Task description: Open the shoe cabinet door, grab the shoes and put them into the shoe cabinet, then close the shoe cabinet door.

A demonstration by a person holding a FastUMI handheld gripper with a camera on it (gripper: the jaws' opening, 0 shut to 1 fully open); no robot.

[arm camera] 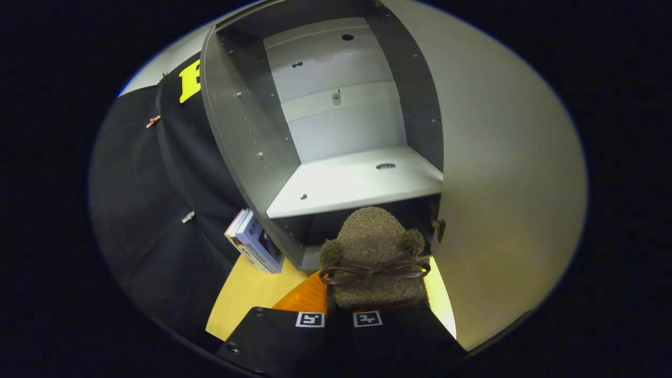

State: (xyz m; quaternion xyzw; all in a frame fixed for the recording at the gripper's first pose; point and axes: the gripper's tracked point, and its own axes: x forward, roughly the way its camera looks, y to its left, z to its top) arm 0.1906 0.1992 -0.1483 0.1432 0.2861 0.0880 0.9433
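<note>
The cabinet [336, 131] stands open, its door [504, 210] swung to the right, so the step in hand is putting the shoe in. The gripper [346, 315] is closed on a brown fuzzy shoe [375, 262] with a bow and pompoms, held just ahead of the fingers, below the front edge of the shelf [357, 184]. I judge the next move is to lift the shoe, push it forward over that shelf, then let go.
</note>
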